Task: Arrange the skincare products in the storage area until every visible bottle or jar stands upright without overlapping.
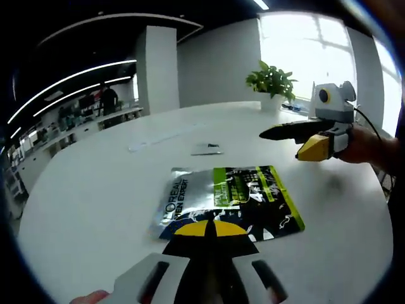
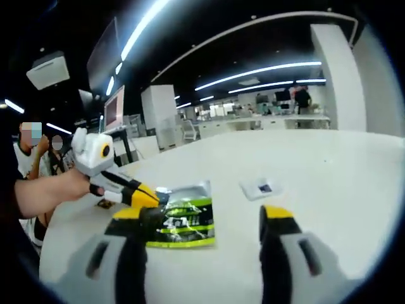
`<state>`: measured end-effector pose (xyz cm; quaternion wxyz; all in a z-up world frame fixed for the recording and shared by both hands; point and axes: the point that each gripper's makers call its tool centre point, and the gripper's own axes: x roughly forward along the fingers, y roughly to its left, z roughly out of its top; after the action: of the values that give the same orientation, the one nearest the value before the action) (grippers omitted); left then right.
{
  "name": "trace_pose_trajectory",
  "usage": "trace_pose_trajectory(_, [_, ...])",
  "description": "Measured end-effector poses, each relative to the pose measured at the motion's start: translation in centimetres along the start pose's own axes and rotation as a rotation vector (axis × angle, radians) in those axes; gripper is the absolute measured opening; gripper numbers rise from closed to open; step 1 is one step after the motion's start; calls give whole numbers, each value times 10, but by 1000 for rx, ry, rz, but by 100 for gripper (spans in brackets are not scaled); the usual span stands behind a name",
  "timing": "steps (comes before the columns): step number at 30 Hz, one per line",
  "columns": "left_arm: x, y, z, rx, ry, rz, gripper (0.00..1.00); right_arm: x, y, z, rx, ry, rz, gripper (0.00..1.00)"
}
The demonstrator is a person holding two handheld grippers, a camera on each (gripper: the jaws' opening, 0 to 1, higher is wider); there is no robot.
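White table (image 1: 88,209) with foil sachet (image 1: 231,199), open-plan office behind

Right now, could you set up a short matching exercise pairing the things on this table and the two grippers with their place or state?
Things:
1. sachet pack
2. potted plant
3. small packet
4. right gripper

Place or state:
a. far edge of the table, by the window
b. jaws wide apart
c. lying flat, its near edge at the tips of the left gripper
d. lying alone, farther out on the table, beyond the sachet pack

Pairs: 1-c, 2-a, 3-d, 4-b
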<state>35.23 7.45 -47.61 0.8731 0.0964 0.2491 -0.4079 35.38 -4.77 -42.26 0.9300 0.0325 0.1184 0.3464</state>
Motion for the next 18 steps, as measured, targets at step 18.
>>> trace_pose_trajectory(18, [-1,-2,-2,-3,-6,-14,0,25,10,-19,130,161,173,70])
